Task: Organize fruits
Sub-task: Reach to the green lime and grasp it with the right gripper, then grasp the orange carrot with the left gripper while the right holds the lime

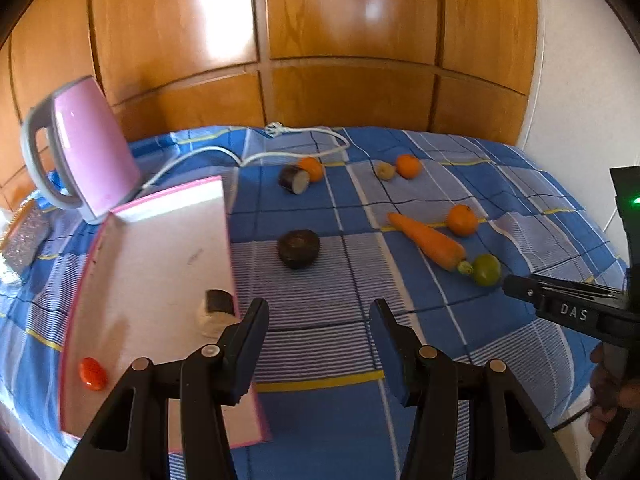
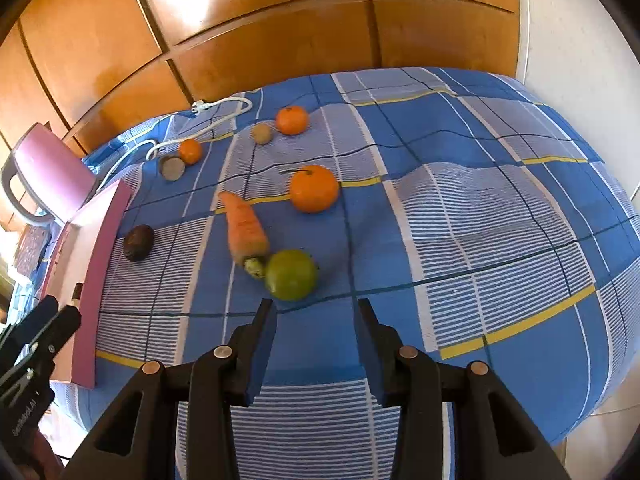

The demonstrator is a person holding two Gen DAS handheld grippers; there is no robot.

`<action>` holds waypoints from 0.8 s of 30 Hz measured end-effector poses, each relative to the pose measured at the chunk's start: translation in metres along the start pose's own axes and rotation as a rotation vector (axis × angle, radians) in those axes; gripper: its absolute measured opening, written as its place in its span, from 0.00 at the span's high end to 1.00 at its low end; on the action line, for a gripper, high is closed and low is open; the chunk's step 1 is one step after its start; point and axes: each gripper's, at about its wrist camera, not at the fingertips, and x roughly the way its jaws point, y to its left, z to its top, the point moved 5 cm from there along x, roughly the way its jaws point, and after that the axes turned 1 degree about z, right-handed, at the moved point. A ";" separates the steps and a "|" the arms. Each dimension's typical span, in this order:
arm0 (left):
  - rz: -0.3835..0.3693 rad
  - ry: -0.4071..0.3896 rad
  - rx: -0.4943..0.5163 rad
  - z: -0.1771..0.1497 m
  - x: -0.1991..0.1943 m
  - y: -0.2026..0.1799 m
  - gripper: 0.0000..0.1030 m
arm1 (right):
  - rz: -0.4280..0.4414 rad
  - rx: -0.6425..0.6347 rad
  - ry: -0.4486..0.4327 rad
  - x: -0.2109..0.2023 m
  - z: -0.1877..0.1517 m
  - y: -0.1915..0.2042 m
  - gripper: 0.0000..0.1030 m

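Fruit and vegetables lie on a blue checked cloth. A green fruit (image 2: 291, 275) (image 1: 486, 269) touches the stem end of a carrot (image 2: 246, 229) (image 1: 427, 240). Three oranges (image 2: 314, 188) (image 2: 292, 120) (image 2: 190, 151) lie farther back. A dark round fruit (image 1: 298, 248) (image 2: 138, 242) sits beside a pink-edged tray (image 1: 132, 304) (image 2: 86, 280). The tray holds a small red fruit (image 1: 93, 373) and a dark cut piece (image 1: 218, 307). My left gripper (image 1: 320, 322) is open and empty by the tray's right edge. My right gripper (image 2: 314, 320) is open and empty just in front of the green fruit.
A pink kettle (image 1: 86, 148) stands at the back left with its white cord (image 1: 296, 148) across the cloth. A cut dark vegetable (image 1: 295, 179) and a small tan fruit (image 1: 385, 170) lie near the far oranges. Wooden cabinet doors (image 1: 320, 40) stand behind. The cloth drops off at the right.
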 end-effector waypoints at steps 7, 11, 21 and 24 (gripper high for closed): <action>-0.019 0.035 -0.030 -0.006 0.009 -0.001 0.49 | 0.005 -0.024 0.007 0.010 0.002 0.003 0.61; -0.023 0.045 -0.043 -0.008 0.013 0.000 0.49 | 0.019 -0.040 0.002 0.015 0.007 0.010 0.61; -0.072 0.055 -0.060 0.003 0.021 -0.006 0.49 | 0.057 -0.065 0.010 0.028 0.013 0.015 0.68; -0.093 0.067 -0.069 0.010 0.028 -0.012 0.49 | 0.041 -0.049 -0.006 0.024 0.013 0.007 0.68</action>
